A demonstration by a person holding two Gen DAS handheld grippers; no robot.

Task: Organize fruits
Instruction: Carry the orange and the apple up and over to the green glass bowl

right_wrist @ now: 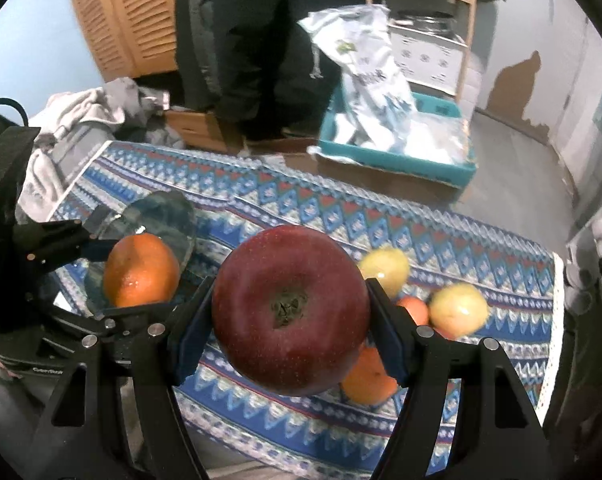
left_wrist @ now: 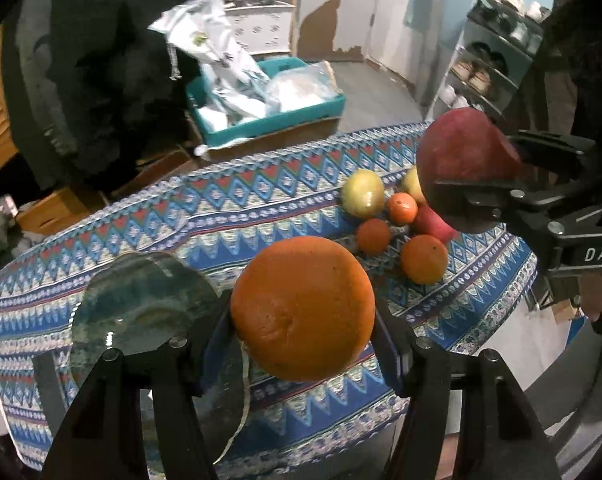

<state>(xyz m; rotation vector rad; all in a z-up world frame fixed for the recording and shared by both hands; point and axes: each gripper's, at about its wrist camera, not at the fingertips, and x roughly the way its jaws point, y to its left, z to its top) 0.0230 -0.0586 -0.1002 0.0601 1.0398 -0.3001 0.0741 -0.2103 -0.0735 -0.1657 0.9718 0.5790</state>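
My left gripper (left_wrist: 303, 320) is shut on a large orange (left_wrist: 303, 308) and holds it above the patterned tablecloth (left_wrist: 229, 208), just right of a clear glass plate (left_wrist: 141, 304). My right gripper (right_wrist: 289, 320) is shut on a dark red apple (right_wrist: 291, 308), held in the air over the table. The apple also shows in the left wrist view (left_wrist: 465, 152); the orange shows in the right wrist view (right_wrist: 141, 270) over the glass plate (right_wrist: 161, 212). A cluster of loose fruit lies on the cloth: a yellow apple (left_wrist: 363, 192), small oranges (left_wrist: 423, 258) and a red fruit (left_wrist: 433, 222).
A teal crate (left_wrist: 273, 116) with plastic bags sits on cardboard boxes beyond the table. A person in dark clothes (right_wrist: 261, 40) stands behind the table. A shoe rack (left_wrist: 493, 60) stands at the right wall. A pile of clothes (right_wrist: 85, 116) lies at the left.
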